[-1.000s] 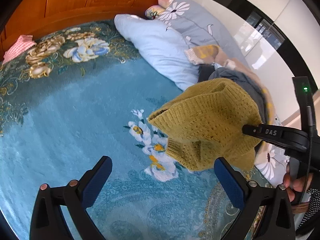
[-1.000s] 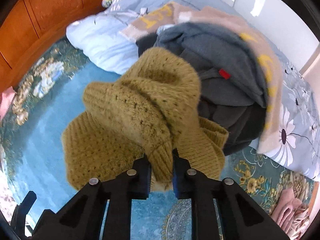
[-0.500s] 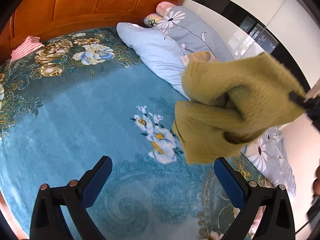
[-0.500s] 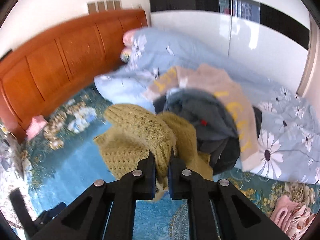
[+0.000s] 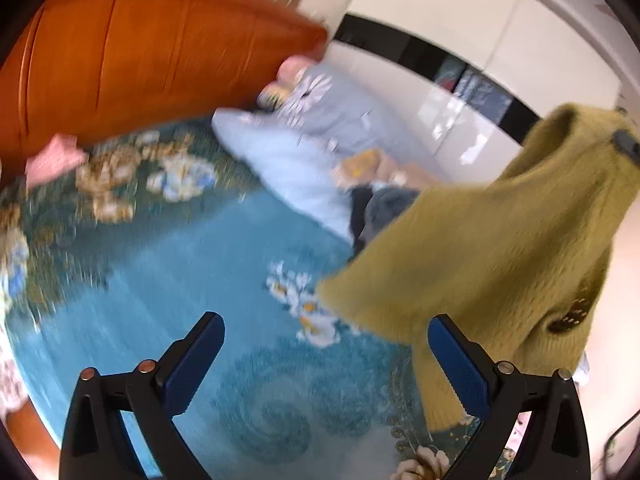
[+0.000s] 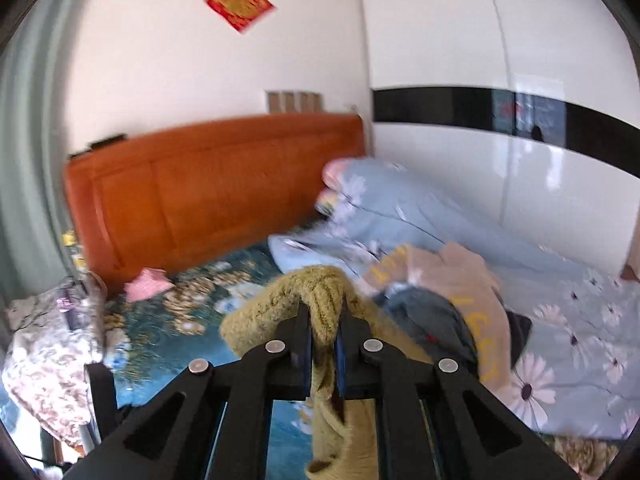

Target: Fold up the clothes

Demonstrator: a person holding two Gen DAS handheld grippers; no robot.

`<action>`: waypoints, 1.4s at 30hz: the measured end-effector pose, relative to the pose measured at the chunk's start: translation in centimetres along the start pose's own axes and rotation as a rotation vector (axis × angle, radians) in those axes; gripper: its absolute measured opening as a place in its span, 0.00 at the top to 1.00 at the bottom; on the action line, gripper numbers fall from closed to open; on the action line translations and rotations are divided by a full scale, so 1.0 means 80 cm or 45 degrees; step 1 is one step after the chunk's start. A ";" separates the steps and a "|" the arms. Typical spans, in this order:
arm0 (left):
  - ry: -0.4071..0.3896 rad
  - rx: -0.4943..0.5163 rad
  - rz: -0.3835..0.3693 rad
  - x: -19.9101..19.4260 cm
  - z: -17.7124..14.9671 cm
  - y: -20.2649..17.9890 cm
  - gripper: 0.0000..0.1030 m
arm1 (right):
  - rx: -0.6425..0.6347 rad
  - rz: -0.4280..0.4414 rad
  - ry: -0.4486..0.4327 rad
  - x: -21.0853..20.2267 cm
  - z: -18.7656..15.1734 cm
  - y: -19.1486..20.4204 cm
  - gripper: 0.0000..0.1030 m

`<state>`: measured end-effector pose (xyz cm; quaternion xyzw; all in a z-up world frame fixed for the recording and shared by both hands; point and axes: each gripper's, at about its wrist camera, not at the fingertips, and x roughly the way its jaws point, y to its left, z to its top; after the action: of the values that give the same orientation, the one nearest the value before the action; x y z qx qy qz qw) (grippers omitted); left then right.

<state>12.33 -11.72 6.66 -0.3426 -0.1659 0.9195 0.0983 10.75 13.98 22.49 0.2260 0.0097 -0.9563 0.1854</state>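
An olive-yellow knit sweater [image 5: 500,264] hangs in the air at the right of the left wrist view, above the blue floral bedspread [image 5: 160,280]. My right gripper [image 6: 322,320] is shut on the sweater [image 6: 320,292], which drapes over and below its fingers. My left gripper [image 5: 326,344] is open and empty, low over the bedspread, with the sweater's lower edge just beyond its right finger [image 5: 456,364]. A pile of other clothes, beige [image 6: 464,280] and dark grey [image 6: 432,316], lies on the bed behind.
An orange wooden headboard [image 6: 208,192] stands at the back. Light blue pillows and a floral duvet [image 6: 400,208] lie along the white wardrobe [image 6: 520,160]. A pink folded cloth [image 6: 146,284] sits near the headboard. A patterned cloth [image 6: 44,348] lies at the left.
My right gripper has lifted the sweater high and tilted up, so the sweater now hangs open instead of bunched. The left gripper has tilted up too and stays open.
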 end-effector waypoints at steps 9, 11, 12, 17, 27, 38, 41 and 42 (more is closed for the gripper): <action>0.061 0.347 -0.036 0.015 -0.001 -0.057 0.00 | 0.079 0.132 0.315 0.048 -0.098 -0.012 0.91; 0.117 0.410 -0.058 0.029 -0.011 -0.072 0.00 | 0.103 0.149 0.392 0.058 -0.123 -0.018 0.91; 0.147 0.461 -0.079 0.035 -0.017 -0.081 0.00 | 0.115 0.151 0.418 0.058 -0.135 -0.023 0.91; 0.236 0.740 -0.163 0.054 -0.050 -0.129 0.00 | 0.166 0.149 0.464 0.060 -0.163 -0.045 0.91; 0.325 0.871 -0.199 0.077 -0.052 -0.174 0.00 | 0.198 0.192 0.496 0.075 -0.173 -0.067 0.90; 0.304 0.967 -0.160 0.103 -0.046 -0.180 0.21 | 0.259 0.225 0.535 0.082 -0.189 -0.071 0.90; 0.325 1.000 -0.139 0.114 -0.048 -0.178 0.50 | 0.250 0.239 0.544 0.084 -0.192 -0.064 0.90; 0.334 1.006 -0.131 0.118 -0.049 -0.177 0.59 | 0.250 0.242 0.547 0.086 -0.193 -0.063 0.90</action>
<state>8.82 5.12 3.50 -0.3841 0.1967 0.8548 0.2883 9.88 17.84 5.32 0.4409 -0.0654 -0.8608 0.2455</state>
